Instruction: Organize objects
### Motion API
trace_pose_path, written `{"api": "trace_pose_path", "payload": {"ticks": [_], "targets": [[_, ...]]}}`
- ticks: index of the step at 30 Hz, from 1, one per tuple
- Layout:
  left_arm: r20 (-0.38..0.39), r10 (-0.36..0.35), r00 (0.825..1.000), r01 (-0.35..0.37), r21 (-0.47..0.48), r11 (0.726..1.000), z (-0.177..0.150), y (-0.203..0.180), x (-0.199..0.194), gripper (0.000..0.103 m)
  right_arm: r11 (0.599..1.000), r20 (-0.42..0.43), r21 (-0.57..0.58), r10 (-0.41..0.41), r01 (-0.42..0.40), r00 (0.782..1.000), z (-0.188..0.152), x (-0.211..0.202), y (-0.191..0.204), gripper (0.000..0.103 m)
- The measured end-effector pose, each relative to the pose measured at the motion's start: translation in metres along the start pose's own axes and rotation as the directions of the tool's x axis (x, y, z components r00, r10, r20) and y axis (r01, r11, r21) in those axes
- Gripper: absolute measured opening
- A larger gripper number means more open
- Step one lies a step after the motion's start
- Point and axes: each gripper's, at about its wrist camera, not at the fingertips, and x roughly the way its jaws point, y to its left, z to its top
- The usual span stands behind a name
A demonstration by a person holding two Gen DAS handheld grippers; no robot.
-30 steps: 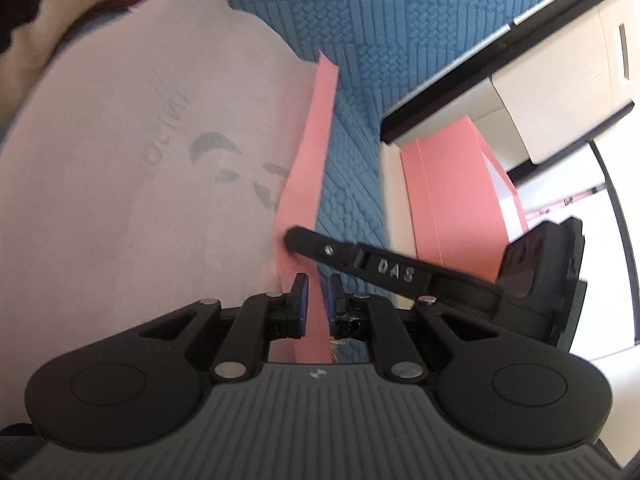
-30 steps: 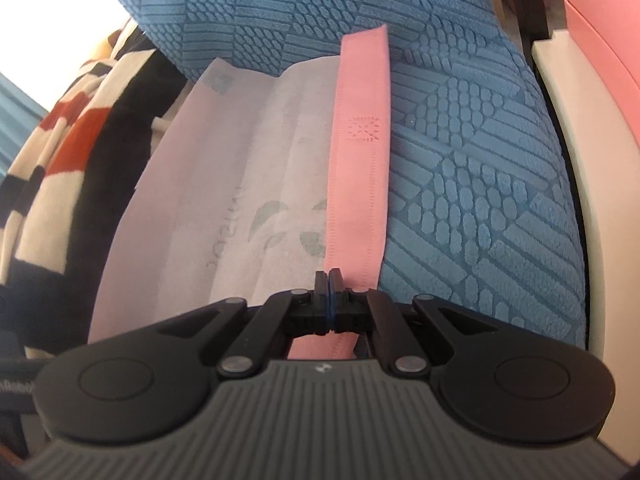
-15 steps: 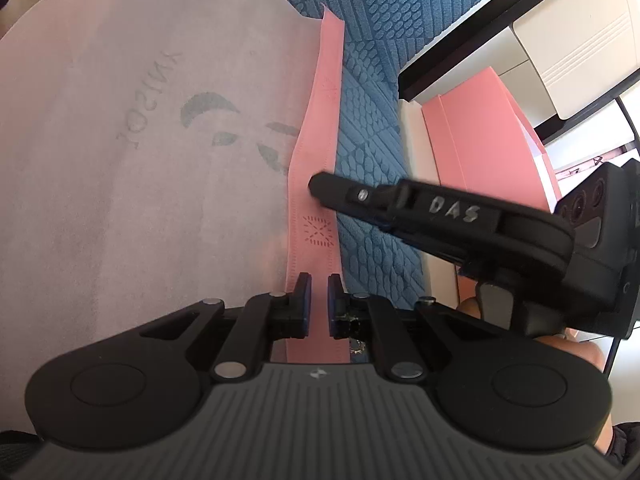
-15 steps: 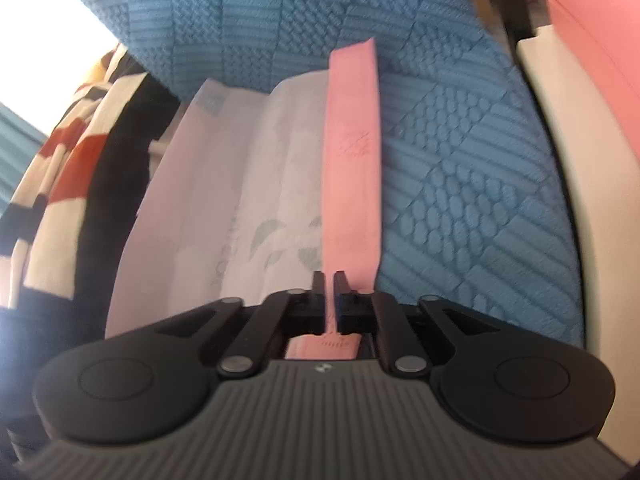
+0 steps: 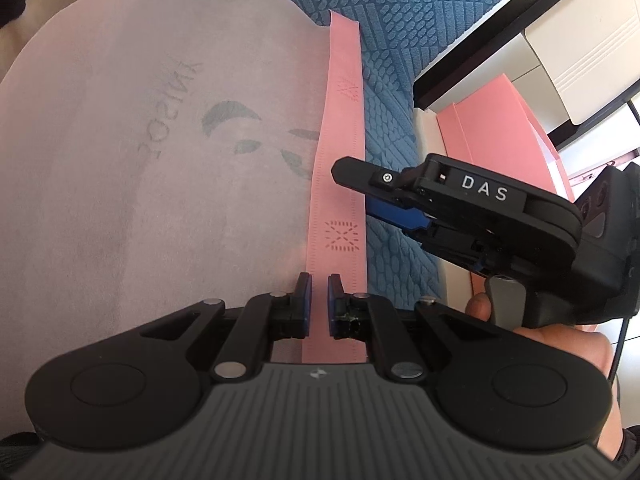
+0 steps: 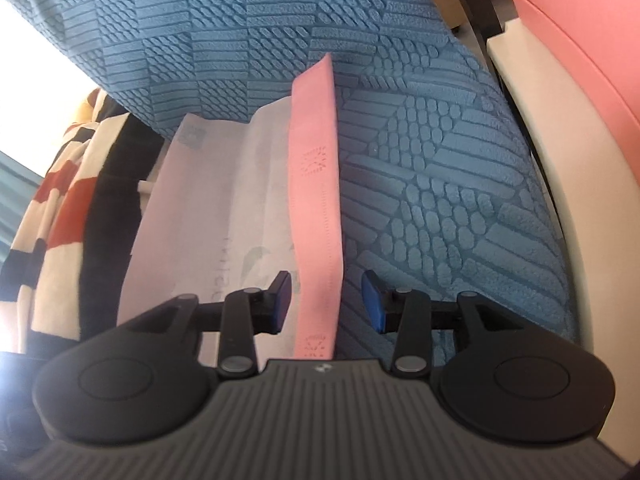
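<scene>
Left fingers (image 5: 303, 292) nearly together, small gap between the blue pads; looks pinched on the near end of the pink strip (image 5: 340, 184), though actual pad contact is hard to confirm. Left gripper (image 5: 319, 294) sits over the bag's edge. One pale pink non-woven bag (image 5: 132, 152) fills the left of the left wrist view, lying on the blue textured cover (image 5: 384, 20). Faint print on it, mirrored and mostly unreadable, plus grey leaf shapes. Bag looks flat; contents can't be seen. The strip runs along its right edge, two stitched square marks showing in this view. Right of that: right gripper (image 5: 360, 196) pointing at the strip, "DAS" in white letters on its side, a hand (image 5: 560, 344) gripping its handle. Far right: pink box (image 5: 500, 128), white and black furniture behind. Right wrist view, left to right: one striped cloth (image 6: 60, 200) in cream, red, black; then the same bag; then the strip, upright-ish, standing between the right fingers (image 6: 282, 296). Those jaws are opening, pads clear of the strip on both sides. Blue cover to the right, then a cream edge (image 6: 560, 180) and more of the pink box.
</scene>
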Motion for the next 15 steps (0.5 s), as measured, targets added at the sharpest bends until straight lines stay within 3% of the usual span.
{"api": "trace_pose_path", "payload": {"ticks": [8,10,12,15], "targets": [[0.001,-0.015,1.0,0.015,-0.034,0.999,-0.001,0.005,0.0,0.01,0.997,-0.015,0.042,0.065,-0.065,0.998,0.002,0.005,-0.004,0.039],[0.004,-0.015,1.0,0.015,-0.037,0.999,-0.001,0.005,-0.001,0.01,0.996,-0.019,0.036,0.085,-0.085,0.996,0.002,0.005,-0.002,0.031],[0.011,-0.014,1.0,0.014,-0.038,0.999,0.0,0.005,-0.002,0.01,0.998,-0.026,-0.011,0.056,-0.057,0.998,0.002,0.004,0.004,0.008],[0.028,-0.015,1.0,0.016,-0.035,0.999,0.0,0.005,-0.005,0.01,0.997,-0.026,-0.068,0.031,-0.033,0.999,0.002,0.001,0.011,0.005]]}}
